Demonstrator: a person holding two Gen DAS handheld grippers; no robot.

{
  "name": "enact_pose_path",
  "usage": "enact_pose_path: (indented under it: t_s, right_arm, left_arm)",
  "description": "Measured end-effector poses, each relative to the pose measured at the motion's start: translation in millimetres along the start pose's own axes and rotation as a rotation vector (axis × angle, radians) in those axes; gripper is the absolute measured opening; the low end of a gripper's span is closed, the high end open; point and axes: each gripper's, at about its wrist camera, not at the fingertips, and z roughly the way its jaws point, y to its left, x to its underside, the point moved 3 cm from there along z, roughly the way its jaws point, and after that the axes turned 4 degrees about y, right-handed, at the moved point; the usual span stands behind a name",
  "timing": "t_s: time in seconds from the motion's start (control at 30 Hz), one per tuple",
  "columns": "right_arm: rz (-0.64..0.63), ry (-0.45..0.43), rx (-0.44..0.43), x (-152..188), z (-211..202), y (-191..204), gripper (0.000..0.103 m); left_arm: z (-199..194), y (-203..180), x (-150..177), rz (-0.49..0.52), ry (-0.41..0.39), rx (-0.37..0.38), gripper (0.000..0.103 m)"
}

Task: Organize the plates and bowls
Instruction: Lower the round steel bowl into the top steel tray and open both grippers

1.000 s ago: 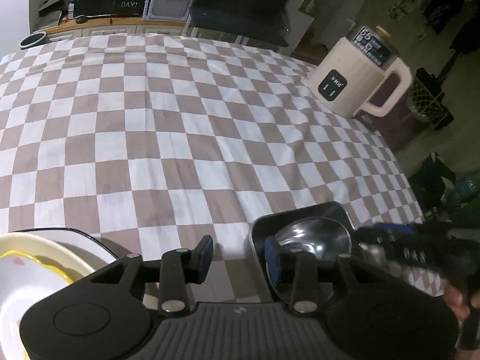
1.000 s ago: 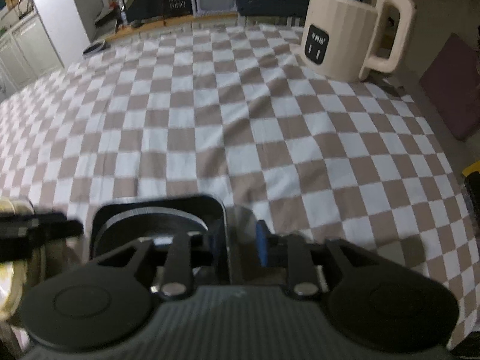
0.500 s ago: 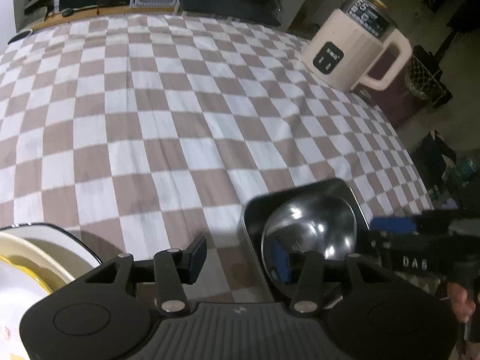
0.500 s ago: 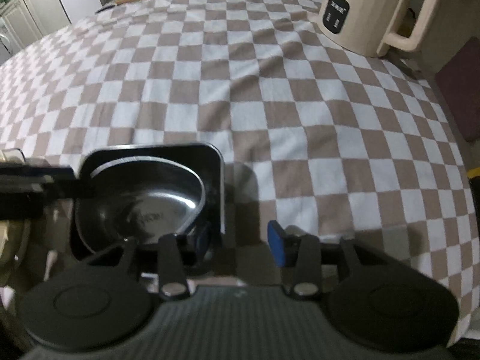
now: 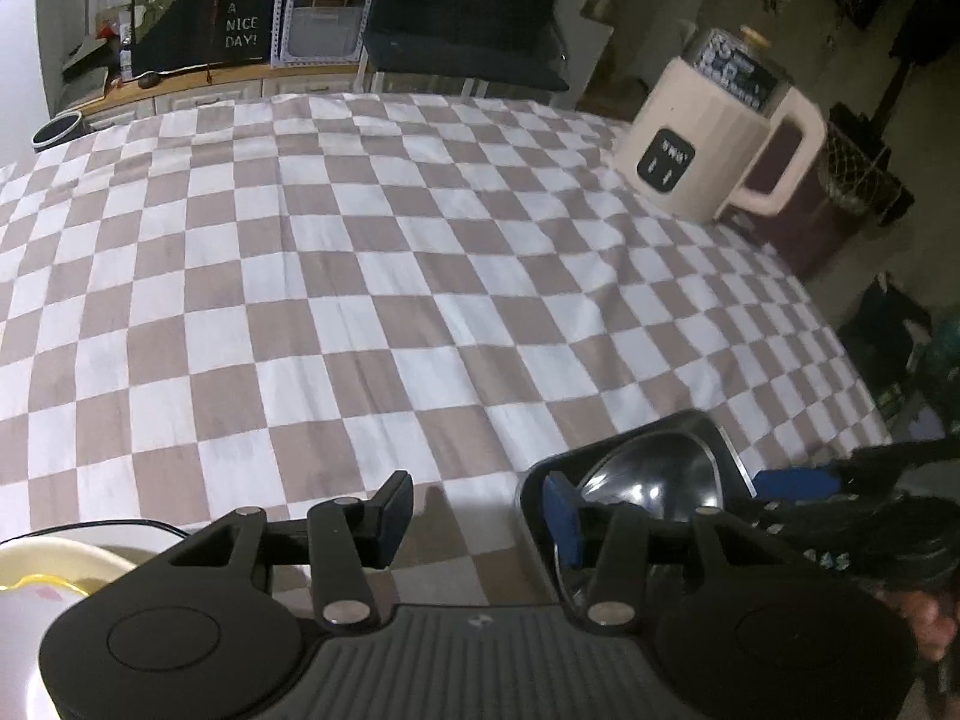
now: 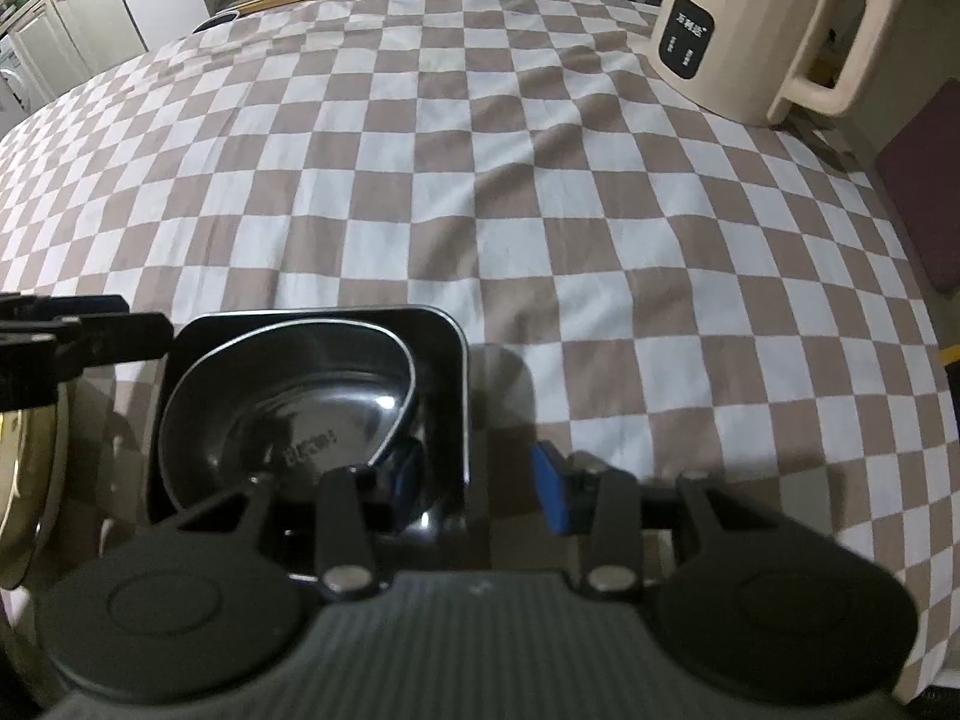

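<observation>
Glossy steel bowl (image 6: 300,414) in shiny black tray (image 6: 447,354), matt checked cloth (image 6: 480,180), smooth cream plastic kettle (image 6: 744,30)

Left gripper (image 5: 477,519): matte black ribbed housing, two round bosses, silver pivot screws, blue pads on black fingers (image 5: 393,504). Right gripper (image 6: 480,480): same build; white lettering on its side in left view

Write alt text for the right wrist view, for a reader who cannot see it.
The right gripper hangs open over the right wall of a black square dish, which holds a steel bowl, on a brown-and-white checked cloth. A cream kettle stands at the far right; the left gripper shows at the left edge.
</observation>
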Motion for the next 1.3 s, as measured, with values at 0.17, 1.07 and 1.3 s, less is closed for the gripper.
enact_pose_path:
  t_s: [0.17,1.07,1.3]
  right_arm:
    - [0.017,0.002,-0.008,4,-2,-4,0.047]
    - [0.058,-0.014,-0.11,3,-7,-3,0.012]
    - [0.052,-0.012,-0.116,6,-7,-5,0.008]
  left_arm:
    - [11,-6,3,0.043,0.035,-0.026,0.049]
    - [5,-10,28,-0.027,0.157,0.127,0.017]
    - [6,-7,30,-0.065,0.154,0.156,0.013]
